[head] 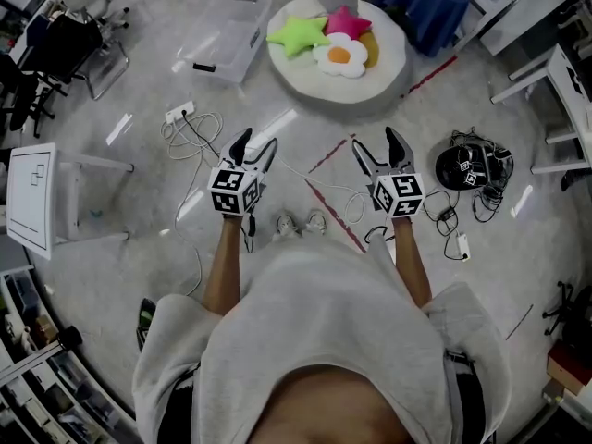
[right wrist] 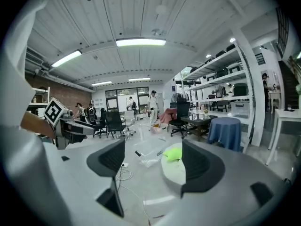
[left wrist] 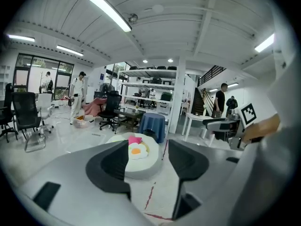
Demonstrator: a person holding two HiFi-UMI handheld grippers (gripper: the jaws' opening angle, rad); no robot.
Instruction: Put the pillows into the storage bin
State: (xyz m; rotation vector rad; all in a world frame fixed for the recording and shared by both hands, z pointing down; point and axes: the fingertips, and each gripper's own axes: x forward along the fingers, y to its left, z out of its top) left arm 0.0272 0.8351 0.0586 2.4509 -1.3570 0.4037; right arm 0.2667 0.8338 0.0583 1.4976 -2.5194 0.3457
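Glossy workshop floor [head: 139,202], cables [head: 196,128] snaking at 11 o'clock: our left tongs [head: 257,140] and right tongs [head: 374,137] gape empty, pillows [head: 328,40] ahead at 12. We could trip walking over.

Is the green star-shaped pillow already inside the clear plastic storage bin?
No, the green star-shaped pillow lies on the round white floor cushion, beside the clear plastic storage bin.

Overhead, ceiling strip lights [left wrist: 109,11] lit the room evenly, and their glare streaked the glossy floor [head: 277,123]. All three views bowed toward dark, vignetted edges (fisheye lenses); the head view looked dimmer, shadows soft.
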